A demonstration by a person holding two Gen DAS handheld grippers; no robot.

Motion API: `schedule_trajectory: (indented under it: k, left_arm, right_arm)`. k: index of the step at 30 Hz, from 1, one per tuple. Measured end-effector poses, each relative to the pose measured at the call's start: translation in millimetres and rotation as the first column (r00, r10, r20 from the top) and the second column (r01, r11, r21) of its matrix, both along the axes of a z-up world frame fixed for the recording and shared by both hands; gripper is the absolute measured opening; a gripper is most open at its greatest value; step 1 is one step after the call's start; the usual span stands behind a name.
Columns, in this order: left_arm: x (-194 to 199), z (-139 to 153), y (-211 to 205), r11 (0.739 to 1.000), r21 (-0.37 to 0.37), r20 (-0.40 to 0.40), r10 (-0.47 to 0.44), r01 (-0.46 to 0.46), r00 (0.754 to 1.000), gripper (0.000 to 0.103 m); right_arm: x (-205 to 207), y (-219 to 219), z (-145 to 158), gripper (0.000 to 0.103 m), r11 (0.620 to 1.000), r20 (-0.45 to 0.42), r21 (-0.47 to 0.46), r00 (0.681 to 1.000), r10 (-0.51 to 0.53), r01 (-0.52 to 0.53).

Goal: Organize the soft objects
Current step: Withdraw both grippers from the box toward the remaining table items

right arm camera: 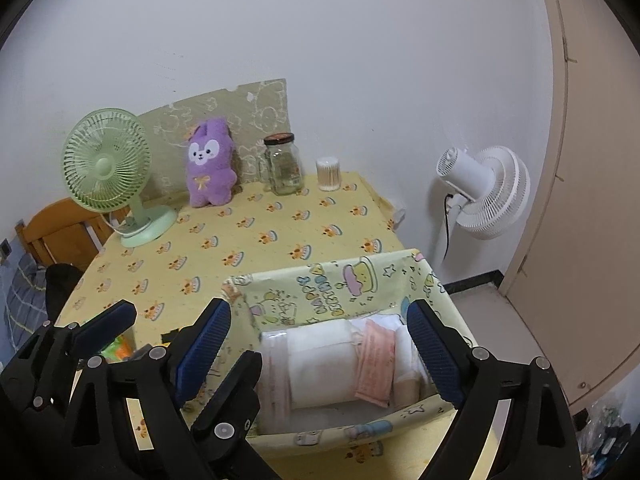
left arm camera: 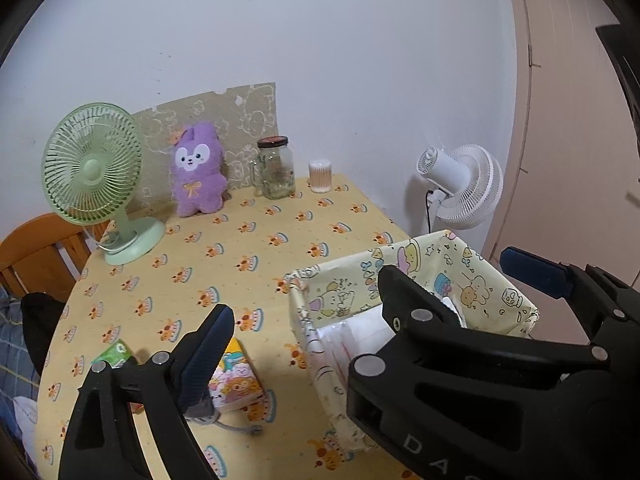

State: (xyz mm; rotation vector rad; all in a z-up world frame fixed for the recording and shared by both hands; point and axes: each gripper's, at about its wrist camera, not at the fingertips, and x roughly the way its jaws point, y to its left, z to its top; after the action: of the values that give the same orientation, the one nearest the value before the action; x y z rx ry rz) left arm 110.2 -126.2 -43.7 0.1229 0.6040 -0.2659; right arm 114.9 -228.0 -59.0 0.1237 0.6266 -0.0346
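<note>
A: Why do both grippers hang over the fabric bin with nothing in them?

B: Look at the right gripper: its blue fingers are spread wide, one over each end of the bin, and nothing sits between them. The soft things lie directly under it, a white roll with a pink mask draped over its right end. My guess is they were packed side by side so they fill the bin neatly.

A: And the left gripper?

B: Also wide open and empty. From its own camera the bin is just right of its midline, and a small printed packet lies on the tablecloth right behind its left finger, with a green packet just left of that.

A: So those are next?

B: Probably; they are the loose soft-looking things nearest that hand. The purple plush rabbit leans against the backboard far ahead of both grippers, between the green fan and the glass jar. It may simply be on display.
</note>
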Motion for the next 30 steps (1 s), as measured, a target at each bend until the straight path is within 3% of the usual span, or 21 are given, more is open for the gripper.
schedule_trajectory:
  k: [20, 30]
  left_arm:
    - [-24.4, 20.1, 47.5, 0.999, -0.017, 0.06, 0.033, -0.032, 0.998, 0.094]
    - [-28.6, 22.8, 69.7, 0.998, -0.022, 0.073, 0.062, -0.061, 0.995, 0.094]
  right_arm:
    - [-20.8, 48.3, 28.3, 0.103, 0.999, 0.074, -0.044, 0.997, 0.03, -0.026]
    - [-25.5, 72.2, 34.2, 0.103, 0.998, 0.095, -0.05, 0.994, 0.053, -0.049]
